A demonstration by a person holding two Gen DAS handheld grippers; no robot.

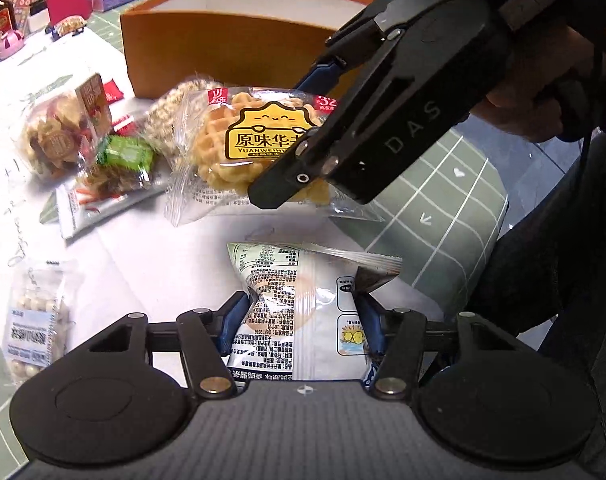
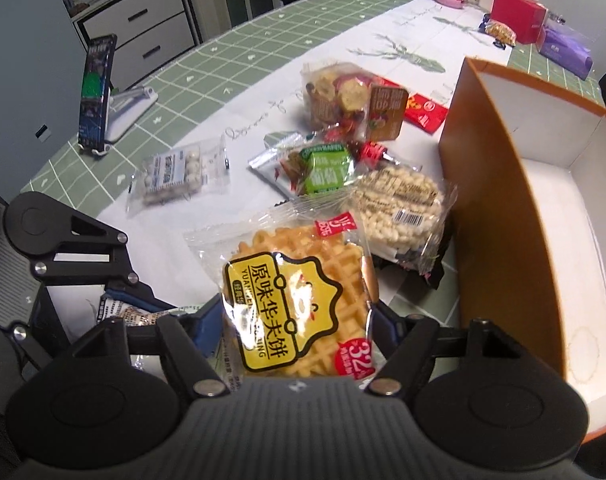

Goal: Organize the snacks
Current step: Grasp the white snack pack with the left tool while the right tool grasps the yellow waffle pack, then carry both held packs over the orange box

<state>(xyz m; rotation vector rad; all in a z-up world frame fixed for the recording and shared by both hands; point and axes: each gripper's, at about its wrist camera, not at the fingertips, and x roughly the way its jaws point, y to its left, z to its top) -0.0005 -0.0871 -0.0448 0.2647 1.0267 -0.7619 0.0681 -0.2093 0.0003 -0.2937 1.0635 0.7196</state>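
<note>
My left gripper is shut on a white snack packet with printed text, held over the white paper. My right gripper is shut on a clear-wrapped waffle packet with a yellow label; it also shows in the left wrist view, with the right gripper coming in from the upper right. The orange box with a white inside stands open just right of the waffle; it also shows in the left wrist view. Loose snacks lie on the paper.
On the paper lie a rice puff cake, a green candy pack, a bag of mixed sweets, a pack of white balls. A phone on a stand is at the left. A pink box and purple pack are far back.
</note>
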